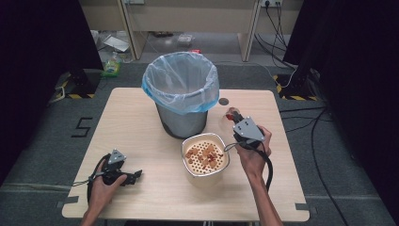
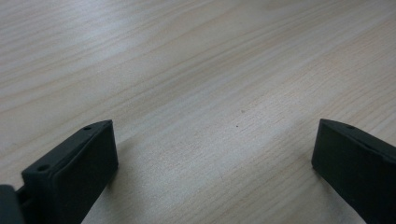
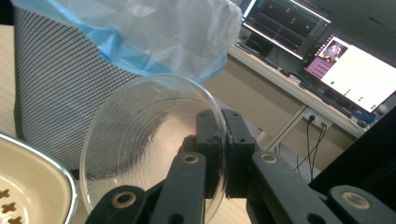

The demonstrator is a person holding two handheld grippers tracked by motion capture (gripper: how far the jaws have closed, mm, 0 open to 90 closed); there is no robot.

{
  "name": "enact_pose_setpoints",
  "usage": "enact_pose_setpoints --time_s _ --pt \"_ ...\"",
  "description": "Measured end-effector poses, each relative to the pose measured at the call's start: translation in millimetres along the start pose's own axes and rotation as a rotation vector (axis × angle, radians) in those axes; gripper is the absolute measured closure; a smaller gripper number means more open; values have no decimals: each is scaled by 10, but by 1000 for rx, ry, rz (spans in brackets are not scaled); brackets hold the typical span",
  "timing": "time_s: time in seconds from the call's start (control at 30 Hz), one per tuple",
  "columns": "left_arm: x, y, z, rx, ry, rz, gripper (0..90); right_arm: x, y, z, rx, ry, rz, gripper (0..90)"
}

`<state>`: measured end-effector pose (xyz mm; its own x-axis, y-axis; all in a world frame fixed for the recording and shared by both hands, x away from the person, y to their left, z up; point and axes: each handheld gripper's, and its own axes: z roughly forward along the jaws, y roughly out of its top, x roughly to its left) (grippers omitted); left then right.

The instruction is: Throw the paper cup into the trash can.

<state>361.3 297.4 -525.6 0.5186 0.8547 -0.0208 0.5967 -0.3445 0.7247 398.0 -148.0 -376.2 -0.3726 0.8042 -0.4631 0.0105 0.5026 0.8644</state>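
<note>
A grey mesh bin (image 1: 182, 120) lined with a blue plastic bag (image 1: 181, 82) stands at the table's middle back. In front of it sits a cream strainer bowl (image 1: 205, 141) holding brown food pieces (image 1: 204, 155). My right gripper (image 1: 233, 115) hovers right of the bin, shut on the rim of a clear glass bowl (image 3: 140, 140) tipped on its side, a small red bit inside; the right gripper (image 3: 223, 135) clamps the rim. My left gripper (image 1: 136, 175) rests low at the front left, and the left gripper (image 2: 215, 154) is open over bare wood.
The wooden table (image 1: 141, 113) has a small dark round spot (image 1: 223, 101) behind the right gripper. Monitors (image 3: 355, 70) sit on a desk beyond the bin. Clutter and cables lie on the floor past the table's far edge.
</note>
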Motion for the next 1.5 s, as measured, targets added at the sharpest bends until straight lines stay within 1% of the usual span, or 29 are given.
enact_pose_setpoints --time_s 0.17,0.3,0.4,0.47,0.6,0.7,0.83,0.9,0.97,1.07,1.17,1.27,1.43,1.5 --pt "0 0 0 0 0 0 0 -64 28 -8 0 -6 20 868" --pt "-1 0 0 0 0 0 0 -107 81 -20 -7 -14 23 866" --pt "-5 -1 -2 -2 4 4 0 -159 161 -22 -30 -23 32 866" --pt "-5 -1 -3 -1 4 4 0 -197 234 -16 -51 -34 49 866" --pt "-4 -1 -2 -1 3 3 0 -262 381 5 -70 -47 45 866" --pt "-5 -1 -2 -2 4 3 0 -338 514 25 -86 -54 49 865" --pt "-5 -2 -2 -2 4 3 0 -441 696 67 -95 -58 50 865" --pt "-5 -2 -2 -2 4 3 0 -491 781 98 -94 -66 42 865" --pt "-5 -2 -2 -2 4 3 0 -539 858 132 -99 -69 51 865" --pt "-5 -2 -2 -2 4 3 0 -584 982 185 -105 -73 43 865" --pt "-6 -2 -2 -2 3 2 0 -584 1110 254 -107 -71 34 865" --pt "-7 -2 -1 -3 4 1 0 -558 1245 330 -127 -64 30 865" --pt "-6 -2 -1 -3 4 3 0 -437 1454 508 -130 -47 -3 865" --pt "-6 -2 -1 -3 4 3 0 -361 1533 599 -135 -20 -2 865"
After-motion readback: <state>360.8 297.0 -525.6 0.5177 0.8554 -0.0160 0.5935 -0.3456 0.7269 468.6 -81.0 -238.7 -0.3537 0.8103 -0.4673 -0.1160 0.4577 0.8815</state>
